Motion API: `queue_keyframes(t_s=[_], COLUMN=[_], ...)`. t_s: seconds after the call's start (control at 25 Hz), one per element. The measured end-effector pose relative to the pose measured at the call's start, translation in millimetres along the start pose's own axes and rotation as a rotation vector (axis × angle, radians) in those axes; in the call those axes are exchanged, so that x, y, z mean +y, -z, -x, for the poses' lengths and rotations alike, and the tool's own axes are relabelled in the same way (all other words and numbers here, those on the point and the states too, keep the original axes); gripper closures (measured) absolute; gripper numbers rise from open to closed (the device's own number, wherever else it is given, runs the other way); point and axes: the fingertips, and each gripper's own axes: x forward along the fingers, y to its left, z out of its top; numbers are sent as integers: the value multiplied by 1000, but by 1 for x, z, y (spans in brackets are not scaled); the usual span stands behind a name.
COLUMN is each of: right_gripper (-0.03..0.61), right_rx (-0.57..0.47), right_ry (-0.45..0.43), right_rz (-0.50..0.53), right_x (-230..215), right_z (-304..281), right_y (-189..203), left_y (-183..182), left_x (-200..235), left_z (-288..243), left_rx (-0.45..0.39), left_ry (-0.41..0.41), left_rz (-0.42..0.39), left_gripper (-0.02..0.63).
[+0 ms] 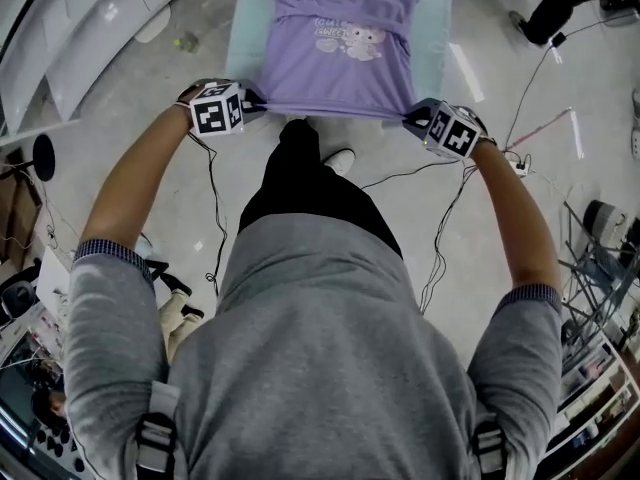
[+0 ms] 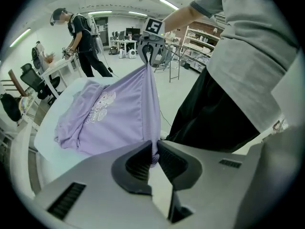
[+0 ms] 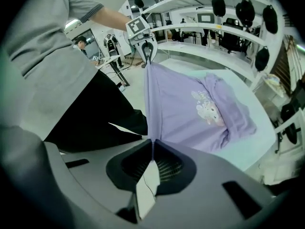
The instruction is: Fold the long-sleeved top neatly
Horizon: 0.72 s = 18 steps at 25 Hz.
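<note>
Head view with both claw views. We are holding the lavender long-sleeved top (image 1: 340,58) by its near hem, one lower corner in each claw. The left claw (image 1: 255,101) is closed tight on the left corner, with a thin fold of ribbed hem pinched between its pads. The right claw (image 1: 410,118) is closed in the same way on the right corner, the fabric edge rising out from between its pads. The hem is stretching taut in a straight line between the two claws, raised off the near edge of the pale table (image 1: 432,38). The rest of the top is lying on the table beyond, front side up, with its cartoon print (image 1: 350,40) showing and the fabric bunching at the far end. We are standing just beside the table's near edge, and another person (image 2: 83,37) is standing in the background of the left claw view.
</note>
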Motion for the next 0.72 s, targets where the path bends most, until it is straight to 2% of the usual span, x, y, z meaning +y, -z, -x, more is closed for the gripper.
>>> queue_keyframes(t_s=[0.16,0.4,0.6,0.72], right_gripper=[549,549,548,548], right_rx=[-11,-49,-61,-67], right_ry=[-52,-131,-155,-122], right_rz=[-19,-78,-117,-130], right_x=[24,44,38,18], right_z=[10,32,39,41], right_y=[-4,-13,-14,-18], left_y=[-2,-13,-19,-20], left_x=[-28,-56,-43,-21], left_z=[10,30,39,45], left_rx=[-17,9,13,9], left_ry=[44,125,136,118], left_rz=[55,99,108,113], left_gripper=[566,566,566,566])
